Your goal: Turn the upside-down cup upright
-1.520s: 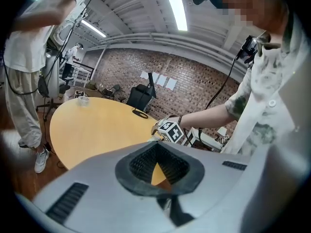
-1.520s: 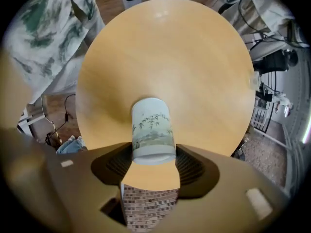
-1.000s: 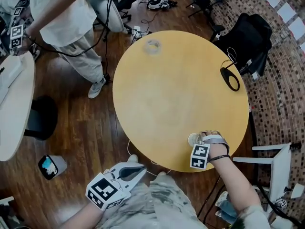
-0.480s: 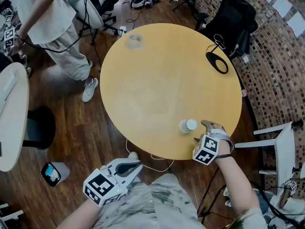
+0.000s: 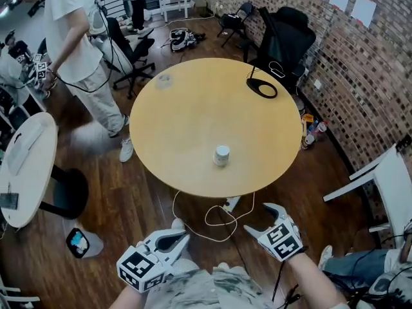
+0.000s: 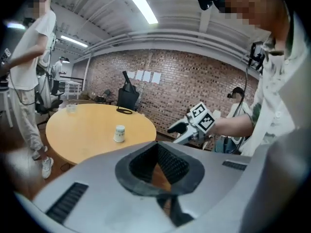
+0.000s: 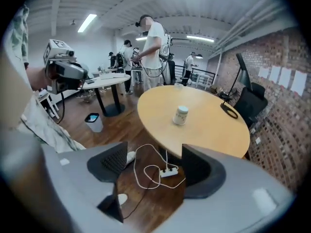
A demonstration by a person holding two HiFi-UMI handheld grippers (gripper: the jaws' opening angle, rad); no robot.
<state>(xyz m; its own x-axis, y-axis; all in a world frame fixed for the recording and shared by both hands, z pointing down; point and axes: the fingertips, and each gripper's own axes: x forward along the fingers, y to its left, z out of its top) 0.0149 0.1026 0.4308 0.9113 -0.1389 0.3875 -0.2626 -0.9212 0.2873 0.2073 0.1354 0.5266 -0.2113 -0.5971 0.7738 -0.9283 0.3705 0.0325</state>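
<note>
A small white cup stands on end on the round yellow table, near its front edge; it also shows as the cup and the cup in the two gripper views. Which end is up I cannot tell. My right gripper is off the table, low by my body, open and empty, with floor showing between its jaws. My left gripper hangs at the lower left with its tips together and nothing held.
A clear glass sits at the table's far left, a black loop at its far right. A power strip and white cable lie on the floor under the near edge. A person, a white table and a bin are left.
My right gripper has drawn back from the cup, off the table toward my body, and stands open. The cup stays standing alone. The head view has pulled back.
</note>
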